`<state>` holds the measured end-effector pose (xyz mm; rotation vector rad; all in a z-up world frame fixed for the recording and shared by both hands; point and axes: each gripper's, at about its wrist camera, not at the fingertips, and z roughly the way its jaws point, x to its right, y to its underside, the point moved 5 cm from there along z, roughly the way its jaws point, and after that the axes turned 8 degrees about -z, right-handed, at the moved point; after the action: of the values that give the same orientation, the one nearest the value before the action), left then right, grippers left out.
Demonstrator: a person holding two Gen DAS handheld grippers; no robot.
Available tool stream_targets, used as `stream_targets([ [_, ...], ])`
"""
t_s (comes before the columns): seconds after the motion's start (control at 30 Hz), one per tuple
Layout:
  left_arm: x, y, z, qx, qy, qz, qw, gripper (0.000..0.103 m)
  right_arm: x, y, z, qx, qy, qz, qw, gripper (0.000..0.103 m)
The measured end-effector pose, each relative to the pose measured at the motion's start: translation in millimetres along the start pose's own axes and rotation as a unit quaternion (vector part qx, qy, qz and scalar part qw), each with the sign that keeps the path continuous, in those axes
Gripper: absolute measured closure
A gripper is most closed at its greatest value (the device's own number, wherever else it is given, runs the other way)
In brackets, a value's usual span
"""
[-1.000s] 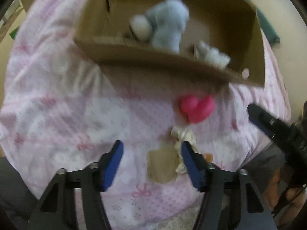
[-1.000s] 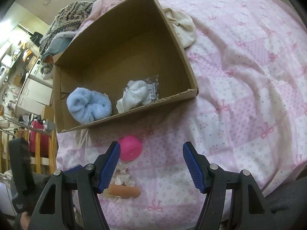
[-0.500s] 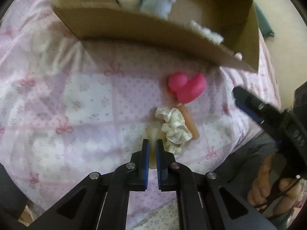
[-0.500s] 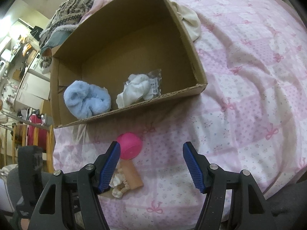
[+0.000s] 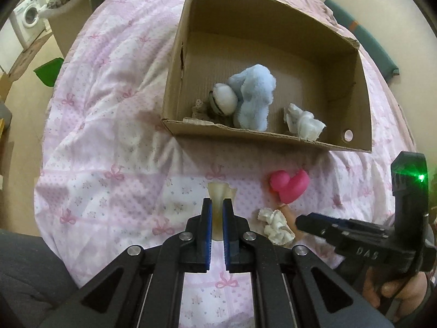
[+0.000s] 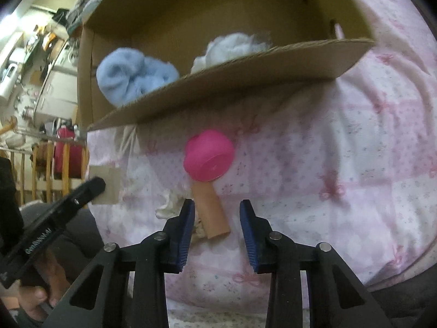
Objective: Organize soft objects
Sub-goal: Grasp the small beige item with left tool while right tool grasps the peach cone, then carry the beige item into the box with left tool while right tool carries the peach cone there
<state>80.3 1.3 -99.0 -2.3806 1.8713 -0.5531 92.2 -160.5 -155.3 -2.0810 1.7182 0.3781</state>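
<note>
I had the left gripper [image 5: 217,213] clamped on a beige soft piece [image 5: 218,194] above the bed [image 5: 109,136]; right gripper [image 6: 217,220] gaped around the tan tube [image 6: 210,210]. Blue plush [image 5: 254,95] lay boxed [image 5: 273,27]; pink duck [image 5: 289,186], scrunchie [image 5: 275,225] remained.

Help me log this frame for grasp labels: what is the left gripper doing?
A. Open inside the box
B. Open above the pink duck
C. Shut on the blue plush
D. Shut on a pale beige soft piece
D: the left gripper has its blue pads pressed against a pale beige soft piece that sticks out beyond them, while the pink duck lies apart on the bedspread.
</note>
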Motion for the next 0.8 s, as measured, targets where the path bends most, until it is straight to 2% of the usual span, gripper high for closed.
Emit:
stream_targets([
  [0.13, 3, 3, 8, 0.003, -0.012, 0.008, 0.9999, 0.097, -5, 4, 17, -0.024, 0.022, -0.017, 0.999, 0.067],
  [0.2, 4, 3, 12, 0.002, -0.016, 0.01, 0.9998, 0.097, -7, 3, 21, -0.03, 0.026, -0.025, 0.999, 0.077],
  [0.23, 3, 3, 12, 0.002, -0.016, 0.01, 0.9998, 0.097, -9, 4, 22, -0.032, 0.025, -0.029, 0.999, 0.086],
  [0.33, 2, 2, 10, 0.006, -0.018, 0.007, 0.9998, 0.097, -12, 5, 19, -0.026, 0.026, -0.038, 0.999, 0.095],
  [0.5, 0, 0, 5, 0.019, -0.016, 0.004, 0.9997, 0.097, -14, 4, -4, 0.011, 0.015, -0.044, 0.999, 0.096],
  [0.6, -1, -1, 0, 0.033, -0.016, 0.006, 0.9993, 0.097, -16, 3, -21, 0.04, -0.01, -0.04, 0.998, 0.096],
  [0.8, 1, -4, -8, 0.051, -0.009, 0.006, 0.9986, 0.097, -23, 2, -35, 0.061, -0.02, -0.055, 0.996, 0.096],
])
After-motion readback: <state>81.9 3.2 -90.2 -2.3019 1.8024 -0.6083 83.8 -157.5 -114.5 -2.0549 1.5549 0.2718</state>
